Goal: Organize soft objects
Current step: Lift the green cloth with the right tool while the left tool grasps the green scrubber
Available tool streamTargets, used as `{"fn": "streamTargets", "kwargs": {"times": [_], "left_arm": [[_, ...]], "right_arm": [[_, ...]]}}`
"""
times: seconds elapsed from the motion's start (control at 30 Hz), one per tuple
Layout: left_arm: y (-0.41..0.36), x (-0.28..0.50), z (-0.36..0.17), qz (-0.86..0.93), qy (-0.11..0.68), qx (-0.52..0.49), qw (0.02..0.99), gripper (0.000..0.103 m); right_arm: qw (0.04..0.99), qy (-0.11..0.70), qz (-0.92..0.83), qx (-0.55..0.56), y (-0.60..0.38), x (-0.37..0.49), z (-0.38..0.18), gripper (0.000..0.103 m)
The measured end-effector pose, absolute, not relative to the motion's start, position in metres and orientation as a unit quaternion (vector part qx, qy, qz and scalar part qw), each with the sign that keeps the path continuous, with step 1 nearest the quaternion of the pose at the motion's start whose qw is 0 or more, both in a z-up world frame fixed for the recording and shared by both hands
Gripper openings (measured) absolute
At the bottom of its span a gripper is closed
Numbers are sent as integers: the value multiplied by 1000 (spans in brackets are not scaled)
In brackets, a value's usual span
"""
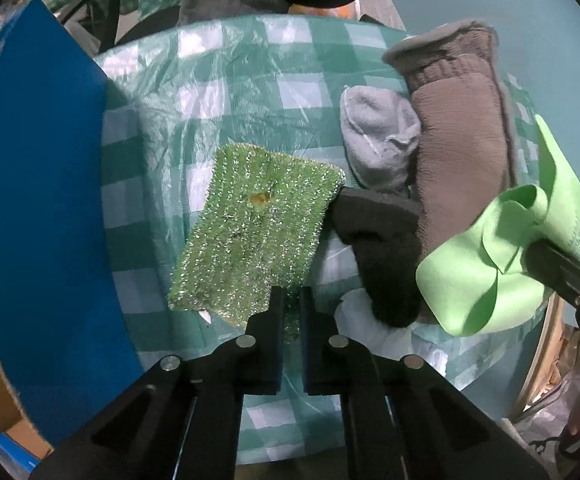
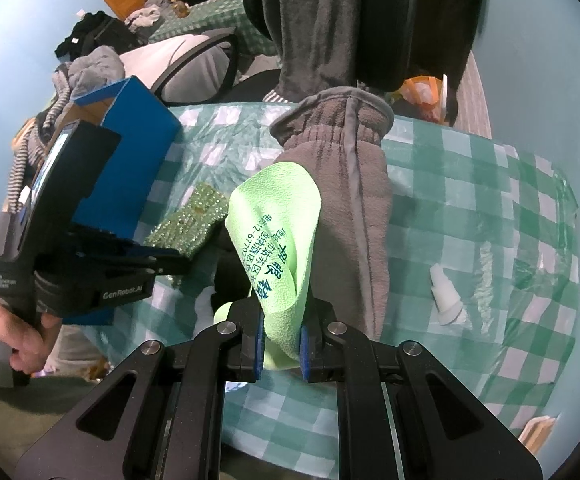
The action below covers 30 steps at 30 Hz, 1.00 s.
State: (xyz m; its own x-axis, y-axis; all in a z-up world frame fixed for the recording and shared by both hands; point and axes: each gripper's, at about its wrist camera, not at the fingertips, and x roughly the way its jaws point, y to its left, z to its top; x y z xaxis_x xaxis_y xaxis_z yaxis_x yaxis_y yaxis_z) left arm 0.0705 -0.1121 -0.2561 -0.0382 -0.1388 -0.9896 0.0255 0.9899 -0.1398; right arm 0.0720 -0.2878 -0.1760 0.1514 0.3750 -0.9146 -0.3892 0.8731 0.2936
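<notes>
My left claw (image 1: pixel 291 304) points straight down, jaws pinched together on the near edge of the sparkly green sponge (image 1: pixel 250 232), which lies flat on the checked counter (image 1: pixel 226 92). My right claw (image 2: pixel 282 344) is clamped on a light green cloth (image 2: pixel 282 240) with dark printed lettering; the cloth stands up between the blue pads, lifted off the counter. Just right of the sponge, touching its corner, lies a black sock (image 1: pixel 381 256), its toe over a bit of white paper (image 1: pixel 361 316). Beyond that, a rolled grey sock (image 1: pixel 377 140) sits against a long brown fleece mitten (image 1: pixel 457 152), which runs away from me, cuff at the far end. In the right wrist view the cloth hangs in front of the mitten. A blue box (image 1: pixel 38 200) stands at the left of the counter, beside the sponge. A small white plastic piece (image 2: pixel 445 296) lies alone further right. My left hand (image 2: pixel 6 336) grips the left claw's handle. Far back: an office chair (image 2: pixel 194 68) and clothes piles.
</notes>
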Motion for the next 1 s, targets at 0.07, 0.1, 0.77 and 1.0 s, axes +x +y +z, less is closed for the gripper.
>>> {"fn": "streamTargets", "kwargs": {"times": [0.07,0.1,0.77,1.0], "left_arm": [[-114,67,-247,-58,712,-35,699,6],[-113,67,-243,-57,709,-33,702,6],[-111,43,-154,-69,653,-3,755,5],[-107,42,-146,-77,649,-18,756,5]], "right_arm": [[762,597,252,-5,-287,72,-172,13],[763,595,252,-5,-287,71,-170,13],[791,563,241,8,-277,63,-119,13],[797,552,244,9,-273,62,-104,13]]}}
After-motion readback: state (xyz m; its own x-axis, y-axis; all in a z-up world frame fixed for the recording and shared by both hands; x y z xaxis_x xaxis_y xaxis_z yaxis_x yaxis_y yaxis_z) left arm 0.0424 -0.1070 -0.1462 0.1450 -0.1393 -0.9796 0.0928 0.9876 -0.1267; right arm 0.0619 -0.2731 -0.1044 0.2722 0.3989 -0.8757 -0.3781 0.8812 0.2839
